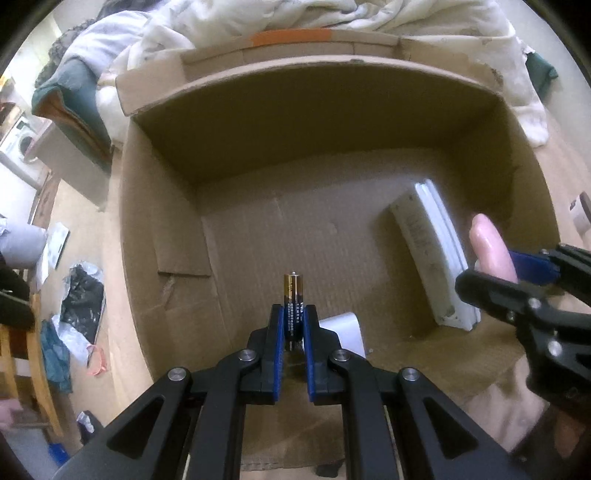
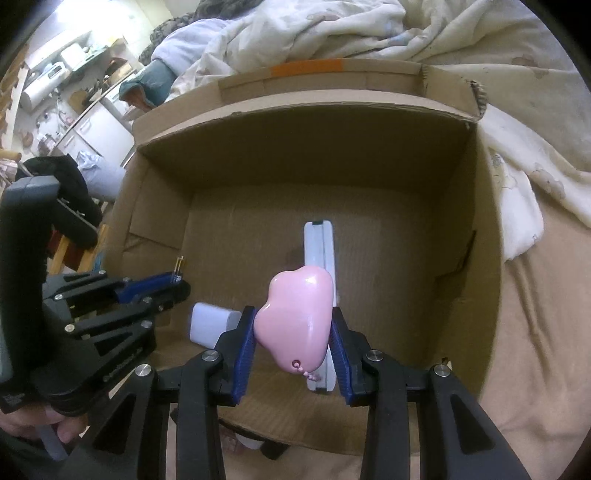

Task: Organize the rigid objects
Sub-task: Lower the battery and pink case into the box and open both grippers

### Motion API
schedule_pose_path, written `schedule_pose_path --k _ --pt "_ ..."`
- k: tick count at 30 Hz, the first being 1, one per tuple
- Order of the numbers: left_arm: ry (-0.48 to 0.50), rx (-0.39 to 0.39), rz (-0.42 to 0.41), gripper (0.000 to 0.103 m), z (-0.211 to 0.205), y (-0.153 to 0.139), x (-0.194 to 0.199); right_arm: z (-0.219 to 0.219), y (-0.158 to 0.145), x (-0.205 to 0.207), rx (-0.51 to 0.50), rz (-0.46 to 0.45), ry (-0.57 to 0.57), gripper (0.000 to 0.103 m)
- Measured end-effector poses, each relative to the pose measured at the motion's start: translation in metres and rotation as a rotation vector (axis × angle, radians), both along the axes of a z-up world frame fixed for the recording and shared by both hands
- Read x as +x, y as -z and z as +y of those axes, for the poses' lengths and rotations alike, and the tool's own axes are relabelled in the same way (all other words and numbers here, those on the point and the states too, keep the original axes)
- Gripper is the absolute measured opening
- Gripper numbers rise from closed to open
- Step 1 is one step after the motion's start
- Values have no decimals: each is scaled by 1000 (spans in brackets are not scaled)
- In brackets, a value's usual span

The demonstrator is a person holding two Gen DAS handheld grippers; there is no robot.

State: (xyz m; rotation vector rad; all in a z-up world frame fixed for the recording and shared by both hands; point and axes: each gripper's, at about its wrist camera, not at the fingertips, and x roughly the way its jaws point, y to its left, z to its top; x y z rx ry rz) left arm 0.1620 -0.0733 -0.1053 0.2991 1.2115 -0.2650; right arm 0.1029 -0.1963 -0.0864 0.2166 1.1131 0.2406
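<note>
A rumpled white blanket (image 2: pixel 369 33) fills the top of both views, behind an open cardboard box (image 1: pixel 332 103) resting on the bed. In the lower middle of the left view, the left gripper (image 1: pixel 294 325) is clamped on a battery (image 1: pixel 293 295), held upright over the box floor. In the right view, the right gripper (image 2: pixel 293 332) is closed around a pink heart-shaped case (image 2: pixel 295 317) at frame centre, above a long white case (image 2: pixel 319 243) lying on the box bottom; a small white block (image 2: pixel 210 326) lies at lower left. The battery looks stiff, smooth and light, best pinched across its middle. The glossy pink case may slip, so its flat sides suit the pads.
</note>
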Motion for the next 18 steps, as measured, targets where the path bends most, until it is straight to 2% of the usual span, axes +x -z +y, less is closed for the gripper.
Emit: schedule_pose_path --k 14,18 --pt "-19 27 30 9 -8 11 5 -3 23 7 -26 88 35 39" --pt "-33 -13 34 9 -2 9 8 -3 17 5 1 52 33 39"
